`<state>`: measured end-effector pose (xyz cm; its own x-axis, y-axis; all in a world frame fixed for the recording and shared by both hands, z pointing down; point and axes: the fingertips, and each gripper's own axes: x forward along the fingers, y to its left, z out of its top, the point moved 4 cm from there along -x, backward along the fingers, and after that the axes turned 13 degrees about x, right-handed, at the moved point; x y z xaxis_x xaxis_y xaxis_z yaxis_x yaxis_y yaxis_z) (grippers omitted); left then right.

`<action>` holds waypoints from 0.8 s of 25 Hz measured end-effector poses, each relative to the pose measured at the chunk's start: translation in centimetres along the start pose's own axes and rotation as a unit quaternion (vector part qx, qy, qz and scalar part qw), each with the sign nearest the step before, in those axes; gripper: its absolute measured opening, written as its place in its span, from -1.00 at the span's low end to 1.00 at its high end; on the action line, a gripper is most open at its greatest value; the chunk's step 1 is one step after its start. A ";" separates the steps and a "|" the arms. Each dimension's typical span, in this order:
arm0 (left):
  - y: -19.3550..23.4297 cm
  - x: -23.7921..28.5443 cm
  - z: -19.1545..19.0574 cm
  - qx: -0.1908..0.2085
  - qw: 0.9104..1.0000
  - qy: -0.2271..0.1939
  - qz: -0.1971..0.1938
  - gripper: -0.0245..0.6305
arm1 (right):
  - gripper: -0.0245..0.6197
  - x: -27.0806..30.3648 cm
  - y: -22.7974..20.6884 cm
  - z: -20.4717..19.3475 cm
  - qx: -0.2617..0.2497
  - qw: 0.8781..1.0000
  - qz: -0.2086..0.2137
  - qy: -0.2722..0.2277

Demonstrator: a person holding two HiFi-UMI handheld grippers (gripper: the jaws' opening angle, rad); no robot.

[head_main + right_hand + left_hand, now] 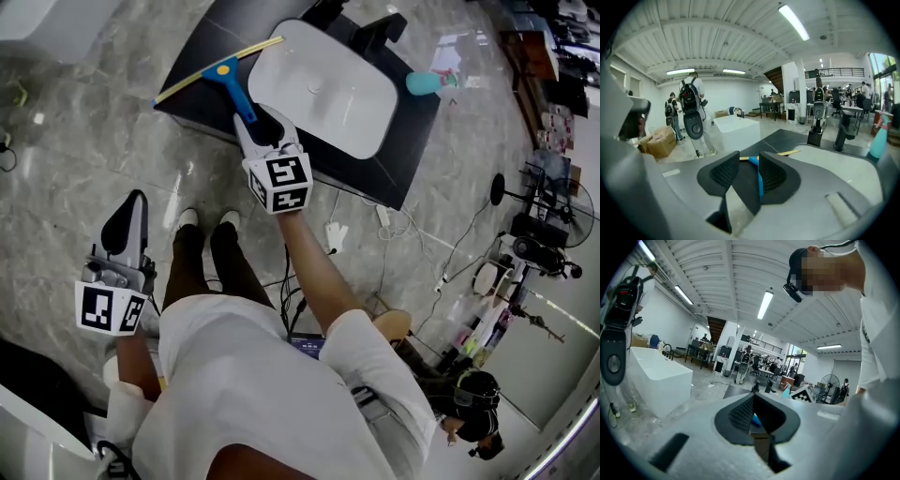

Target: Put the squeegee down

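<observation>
The squeegee [229, 82] has a blue handle and a long yellow-edged blade [217, 63]. It hangs over the left corner of the black table [202, 42]. My right gripper [258, 122] is shut on the end of the handle, in line with it. In the right gripper view the blue handle [760, 180] lies between the pads of that gripper [749, 171], against the right one. My left gripper [129, 211] hangs low at the left over the floor, well short of the table. Its pads are together with nothing in them [753, 408].
A white basin [323, 89] fills the middle of the table, with a teal spray bottle [427, 82] at its far right. A white bathtub [661, 380] stands on the marble floor. Cables and plugs [337, 234] lie by the table's near edge. Fans [534, 206] and another person [473, 412] are at the right.
</observation>
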<state>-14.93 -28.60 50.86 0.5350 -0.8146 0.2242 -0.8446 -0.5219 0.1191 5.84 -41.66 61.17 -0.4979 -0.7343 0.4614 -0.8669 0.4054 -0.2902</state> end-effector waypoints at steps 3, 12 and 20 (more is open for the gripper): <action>-0.8 0.8 1.6 0.014 1.000 -0.010 -0.018 -0.92 | -0.49 -5.4 1.6 1.9 0.012 0.999 0.021 -0.040; -5.0 2.3 7.1 0.069 0.993 -0.042 -0.082 -0.92 | -0.59 -21.1 4.8 5.6 0.021 0.989 0.017 -0.145; -8.4 1.2 9.0 0.096 0.988 -0.055 -0.109 -0.92 | -0.75 -28.7 6.5 6.8 0.021 0.976 0.002 -0.219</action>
<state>-7.06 -27.46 41.46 0.7116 -0.6947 0.1049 -0.6955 -0.7176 -0.0347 14.65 -21.70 40.34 -0.4338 -0.8989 0.0613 -0.8588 0.3919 -0.3299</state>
